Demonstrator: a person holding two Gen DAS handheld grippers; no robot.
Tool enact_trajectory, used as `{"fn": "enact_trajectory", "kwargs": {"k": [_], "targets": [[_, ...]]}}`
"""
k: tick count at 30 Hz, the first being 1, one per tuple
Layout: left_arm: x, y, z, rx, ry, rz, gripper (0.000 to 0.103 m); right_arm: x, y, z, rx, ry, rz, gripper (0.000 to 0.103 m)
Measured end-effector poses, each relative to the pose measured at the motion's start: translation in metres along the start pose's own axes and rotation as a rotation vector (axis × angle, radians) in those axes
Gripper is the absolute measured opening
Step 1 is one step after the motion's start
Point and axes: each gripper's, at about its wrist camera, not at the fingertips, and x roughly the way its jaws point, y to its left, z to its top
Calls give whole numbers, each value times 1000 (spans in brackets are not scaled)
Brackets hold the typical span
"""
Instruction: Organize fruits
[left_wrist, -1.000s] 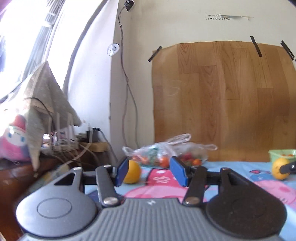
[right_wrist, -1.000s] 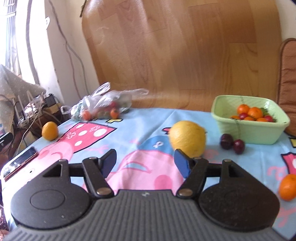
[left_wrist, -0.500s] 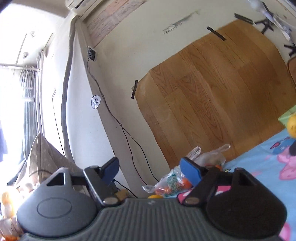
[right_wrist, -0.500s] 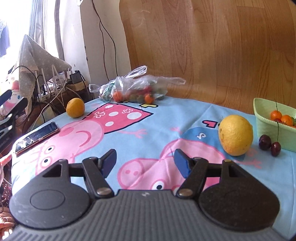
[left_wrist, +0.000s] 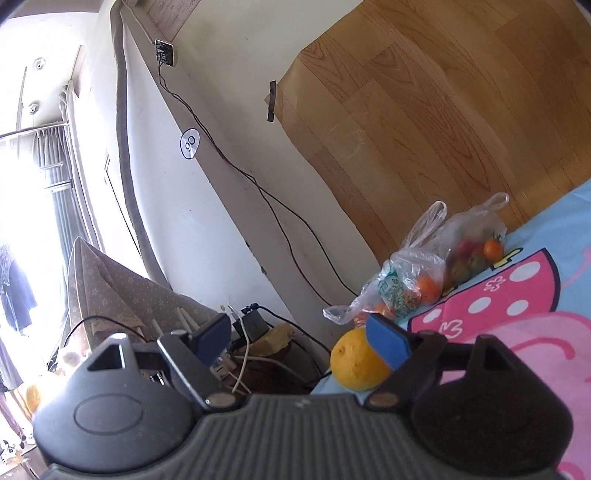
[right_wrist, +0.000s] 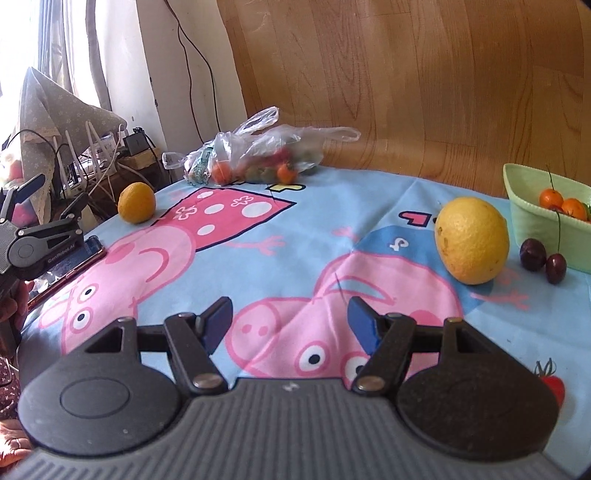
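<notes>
Reaching toward the left side of the blue cartoon-pig cloth (right_wrist: 332, 229), you are bringing your left gripper (left_wrist: 299, 341) up to the small round orange fruit (left_wrist: 354, 365). Its jaws have just been opening and are standing wide. The fruit is sitting between them, up against the right blue pad (left_wrist: 388, 341), but nothing is squeezing it.

That fruit is resting right at the cloth's left edge. Just past it the table is dropping away to a pile of white cables and plugs (left_wrist: 243, 354). A hard bump could be sending it over the side.

It is looking firm, round and a bit bumpy, so I think it will roll easily. Try taking it across its fat middle, one pad on each side, with a gentle squeeze.

Moving right, the clear plastic bag of small fruits (right_wrist: 258, 155) is lying at the back by the wooden board. The middle of the cloth is open, giving you room to carry things.

Your right gripper (right_wrist: 290, 321) is hovering there, jaws partly apart and holding nothing.

Further right are the big yellow citrus fruit (right_wrist: 472, 240), two dark cherries (right_wrist: 543, 260) and the pale green plastic basket (right_wrist: 532, 221).
</notes>
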Motion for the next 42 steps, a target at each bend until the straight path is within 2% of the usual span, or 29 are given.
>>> {"fn": "enact_trajectory", "kwargs": {"k": [5, 9, 12, 16, 23, 26, 30, 32, 33, 34, 35, 36, 37, 39, 40, 42], "targets": [[10, 6, -1, -32, 27, -35, 84, -3, -2, 0, 8, -9, -8, 71], [25, 7, 13, -124, 20, -91, 84, -6, -8, 1, 33, -14, -19, 71], [39, -6, 35, -175, -9, -155, 83, -10, -9, 1, 37, -17, -31, 71], [27, -25, 63, -192, -105, -192, 83, -20, -11, 3, 23, -47, -54, 71], [8, -43, 71, -162, -144, -237, 84, -20, -21, 1, 64, -40, -61, 71], [6, -35, 64, -148, -137, -205, 84, -20, -19, -1, 54, -37, -53, 71], [6, -3, 40, -185, -64, -139, 84, -18, -19, -1, 59, -29, -43, 71], [4, 20, 24, -210, -27, -68, 80, -16, -14, 2, 25, -27, -36, 71], [3, 36, 16, -236, 2, -42, 75, -15, -10, 4, -10, -28, -39, 71], [0, 52, 8, -272, 35, -22, 65, -12, -7, 6, -45, -24, -65, 71], [-4, 67, -1, -310, 58, -7, 63, -8, -4, 8, -75, -18, -97, 71], [-11, 80, -10, -342, 70, 17, 64, -2, -4, 9, -93, -12, -74, 71], [-15, 92, -18, -371, 78, 44, 65, 2, -4, 11, -80, 7, -4, 71], [-18, 119, -32, -463, 109, 76, 68, 19, -4, 15, -1, 57, 111, 71], [-15, 133, -39, -523, 127, 84, 68, 29, -1, 17, 12, 69, 119, 71], [-5, 158, -50, -629, 165, 111, 68, 50, 14, 22, -63, 61, 117, 71]]}}
